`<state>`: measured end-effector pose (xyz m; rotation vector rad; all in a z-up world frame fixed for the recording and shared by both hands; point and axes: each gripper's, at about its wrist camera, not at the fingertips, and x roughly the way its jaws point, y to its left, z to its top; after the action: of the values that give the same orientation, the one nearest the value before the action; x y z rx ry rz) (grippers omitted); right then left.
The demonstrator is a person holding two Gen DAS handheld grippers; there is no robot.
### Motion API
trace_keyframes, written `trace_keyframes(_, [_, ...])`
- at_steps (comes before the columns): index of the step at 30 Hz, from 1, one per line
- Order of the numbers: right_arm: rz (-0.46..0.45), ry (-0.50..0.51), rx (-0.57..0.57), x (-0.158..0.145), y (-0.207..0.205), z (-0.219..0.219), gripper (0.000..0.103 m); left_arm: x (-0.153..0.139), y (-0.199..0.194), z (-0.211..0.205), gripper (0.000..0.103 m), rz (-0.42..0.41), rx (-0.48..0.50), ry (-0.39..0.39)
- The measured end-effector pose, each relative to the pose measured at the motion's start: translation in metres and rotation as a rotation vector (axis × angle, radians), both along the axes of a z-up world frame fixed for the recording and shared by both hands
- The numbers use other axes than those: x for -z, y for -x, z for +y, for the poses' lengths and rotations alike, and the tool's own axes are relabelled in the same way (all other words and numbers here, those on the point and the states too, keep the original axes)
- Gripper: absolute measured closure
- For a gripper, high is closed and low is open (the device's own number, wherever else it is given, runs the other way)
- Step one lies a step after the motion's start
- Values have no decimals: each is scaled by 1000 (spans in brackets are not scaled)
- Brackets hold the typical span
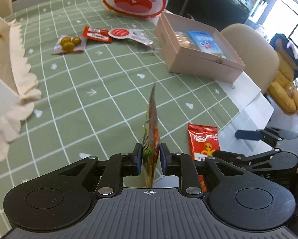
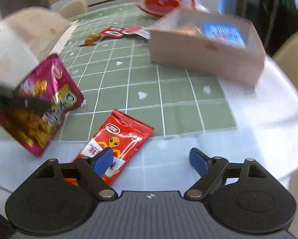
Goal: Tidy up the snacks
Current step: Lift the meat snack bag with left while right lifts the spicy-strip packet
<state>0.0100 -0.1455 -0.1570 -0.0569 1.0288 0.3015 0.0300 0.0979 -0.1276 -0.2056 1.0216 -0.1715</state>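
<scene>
The left gripper is pinching a flat magenta foil snack packet edge-on, lifted off the green checked table. The right gripper is hanging wide and empty over the near edge, just right of a red alien-print wrapper whose long axis is slanting away to the right. The open pink cardboard box is sitting at the far right.

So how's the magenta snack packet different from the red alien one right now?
The magenta packet is held edge-up off the table, pinched in the left gripper; the red alien packet lies flat, untouched, beside the open right gripper. Magenta is squarish, red is long and narrow. Both are sealed foil packets.
</scene>
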Motion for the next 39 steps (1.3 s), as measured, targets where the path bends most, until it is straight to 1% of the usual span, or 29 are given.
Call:
trace_keyframes(2, [33,-10,2,-1,-1,4,15,2,-1,1,80,1,-25,10])
trace_keyframes(4, [69,-12,-43,-1,2,16,15,3,-1,2,79,1,-48,14])
trace_keyframes(5, [79,2,-74,-1,4,25,15,3,-1,3,79,2,-59,15])
trace_keyframes(7, [76,39,-132,0,9,43,15,3,-1,3,79,3,-74,15])
trace_keyframes(10, [56,148,-214,4,19,69,15,3,2,-1,79,-1,-83,5])
trace_keyframes(13, [5,219,-241,-1,26,70,15,3,6,-7,79,-6,-78,-8])
trace_keyframes(14, [-5,236,-234,-1,27,67,15,3,7,-8,79,-9,-77,-9])
trace_keyframes(16, [-5,225,-201,-1,25,55,14,3,9,-10,79,-11,-72,0])
trace_keyframes(18, [29,164,-142,0,21,42,13,4,12,-11,79,-10,-63,18])
trace_keyframes(19, [44,128,-113,1,20,35,10,4,13,-11,79,-10,-61,20])
trace_keyframes(20, [39,112,-91,2,20,33,7,4,14,-11,79,-10,-58,21])
trace_keyframes(22, [18,121,-74,4,24,34,5,4,16,-12,79,-9,-57,24])
trace_keyframes(24, [2,150,-66,10,28,40,0,5,18,-11,79,-10,-56,25])
trace_keyframes(26, [-14,143,-39,10,30,40,0,4,19,-12,79,-11,-54,26])
trace_keyframes(29, [-9,144,-37,9,29,40,0,4,20,-13,79,-12,-56,29])
trace_keyframes(33, [16,157,-97,8,29,35,0,5,21,-11,79,-9,-60,37])
trace_keyframes(39, [21,154,-73,4,36,19,1,6,24,-8,79,-7,-75,61])
